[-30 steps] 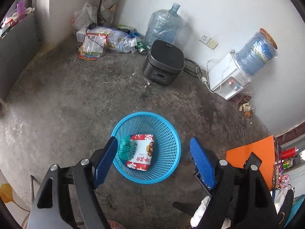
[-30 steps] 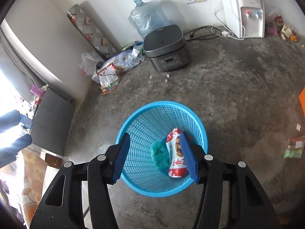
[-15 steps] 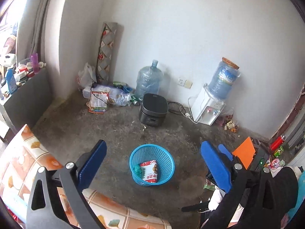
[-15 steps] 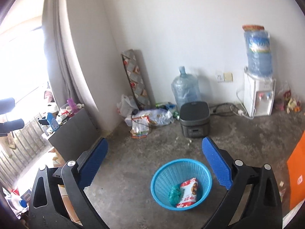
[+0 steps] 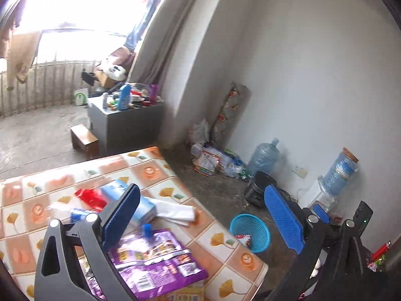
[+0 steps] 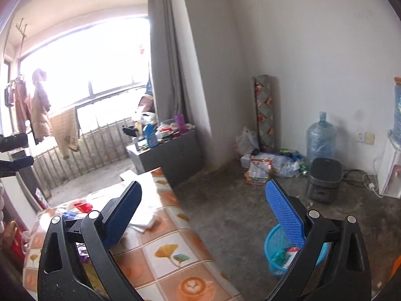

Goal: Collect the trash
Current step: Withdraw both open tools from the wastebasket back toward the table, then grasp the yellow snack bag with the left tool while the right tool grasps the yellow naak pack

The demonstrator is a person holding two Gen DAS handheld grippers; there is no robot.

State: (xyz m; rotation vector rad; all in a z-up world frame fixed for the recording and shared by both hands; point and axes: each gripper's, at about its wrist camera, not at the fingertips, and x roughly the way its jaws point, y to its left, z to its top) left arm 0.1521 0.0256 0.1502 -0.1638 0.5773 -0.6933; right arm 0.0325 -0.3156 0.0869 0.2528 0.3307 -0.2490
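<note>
Purple wrapper (image 5: 155,258) below left hand-held gripper (image 5: 200,215) (gaping).

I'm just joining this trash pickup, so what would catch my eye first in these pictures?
Probably the tiled-pattern tablecloth strewn with wrappers, above all the big purple snack bag lying just below the open left gripper. On the concrete floor beside the table stands the blue mesh basket, already holding a red-and-white packet.
</note>
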